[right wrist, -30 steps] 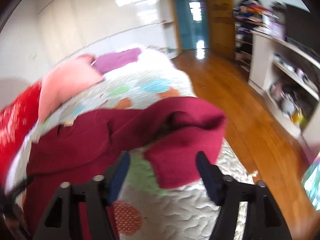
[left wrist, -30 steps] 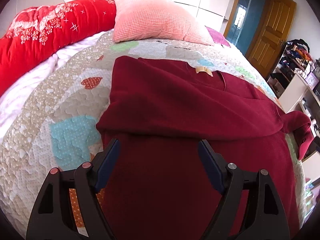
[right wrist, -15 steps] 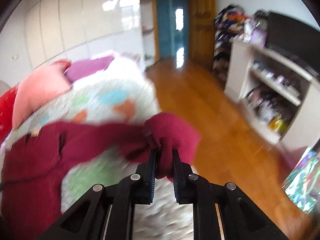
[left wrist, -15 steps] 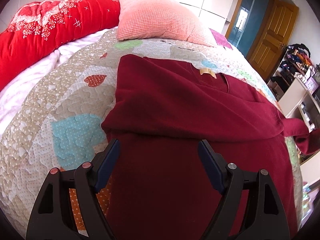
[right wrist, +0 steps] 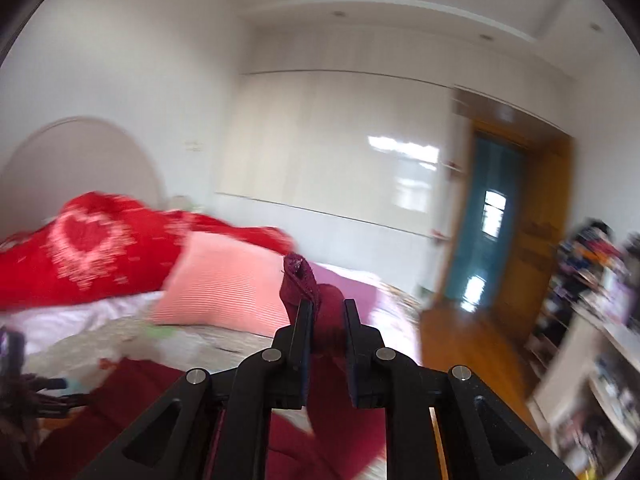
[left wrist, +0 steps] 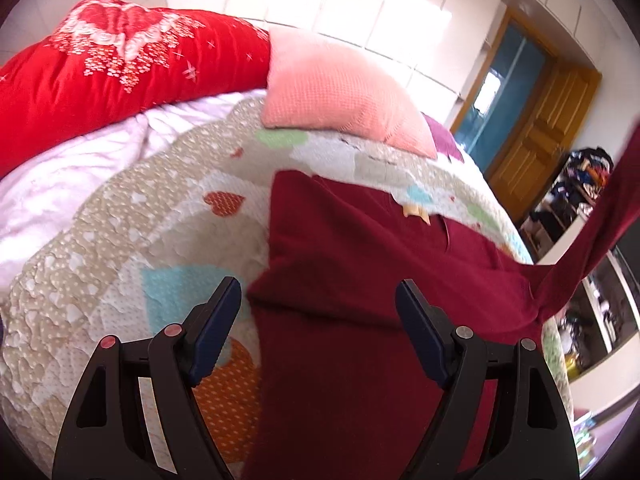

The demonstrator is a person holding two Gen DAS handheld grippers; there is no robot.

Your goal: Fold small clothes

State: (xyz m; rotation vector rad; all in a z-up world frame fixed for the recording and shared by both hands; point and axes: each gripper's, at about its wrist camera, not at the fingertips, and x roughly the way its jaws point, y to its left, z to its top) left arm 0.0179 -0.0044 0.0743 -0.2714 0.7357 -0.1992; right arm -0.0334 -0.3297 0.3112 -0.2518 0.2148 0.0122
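A dark red sweater point(left wrist: 360, 272) lies on the patchwork quilt point(left wrist: 132, 240), its left sleeve folded across the chest. My left gripper point(left wrist: 318, 300) is open and empty, low over the sweater's left edge. My right gripper point(right wrist: 326, 316) is shut on the right sleeve's cuff point(right wrist: 300, 284) and holds it high. In the left wrist view that sleeve point(left wrist: 592, 240) stretches taut up and to the right from the sweater's shoulder. The sweater's body shows below the right gripper point(right wrist: 132, 396).
A pink pillow point(left wrist: 340, 96) and a red duvet point(left wrist: 112, 64) lie at the head of the bed. A white shelf unit point(left wrist: 592, 304) with clutter stands beside the bed on the right. A wooden door point(left wrist: 540, 140) is beyond.
My right gripper, shut on the sleeve cuff, rose high and swung toward the bed, pulling the sleeve taut. My left gripper shifted left, still open.
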